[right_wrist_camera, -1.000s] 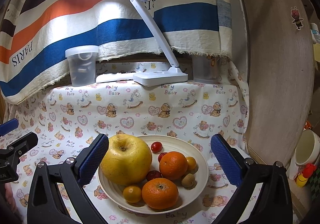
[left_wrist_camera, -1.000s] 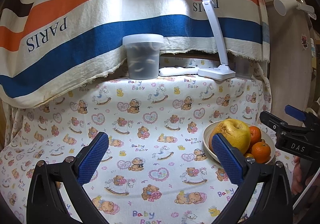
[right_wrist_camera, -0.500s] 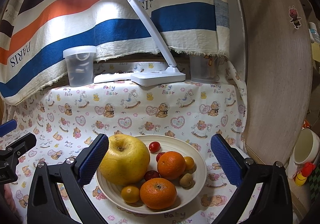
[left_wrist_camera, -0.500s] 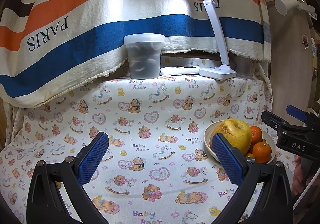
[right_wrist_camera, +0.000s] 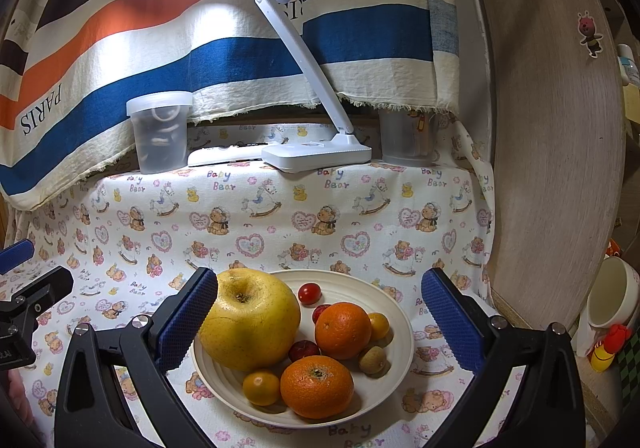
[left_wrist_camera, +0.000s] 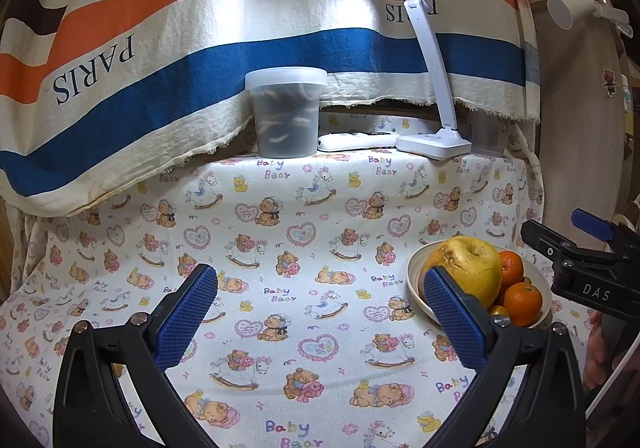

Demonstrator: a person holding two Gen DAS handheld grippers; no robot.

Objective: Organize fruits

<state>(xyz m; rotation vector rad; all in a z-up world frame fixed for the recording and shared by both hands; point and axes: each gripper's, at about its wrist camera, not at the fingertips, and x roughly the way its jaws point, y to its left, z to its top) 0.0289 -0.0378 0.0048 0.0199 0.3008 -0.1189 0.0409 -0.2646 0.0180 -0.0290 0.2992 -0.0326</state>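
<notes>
Both claws wide open, empty — right claw (right_wrist_camera: 319,322) over fruit plate (right_wrist_camera: 394,322), left claw (left_wrist_camera: 320,318) over cloth (left_wrist_camera: 304,232).

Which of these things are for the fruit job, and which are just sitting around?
For the job: plate, big yellow fruit, two oranges, small red, yellow and brown fruits, both open grippers.

Lying about: desk lamp, lidded tub, remote, cup.

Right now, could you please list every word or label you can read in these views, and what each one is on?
"PARIS": striped cloth, printed sideways; a second, partly hidden one sits behind the lamp.
"HERMES": same cloth, top left in the right wrist view, upside down.
"Baby Bear": repeated across the tablecloth.
"DAS": body of the right gripper.
Print on the lamp base and remote: too small to read.
</notes>
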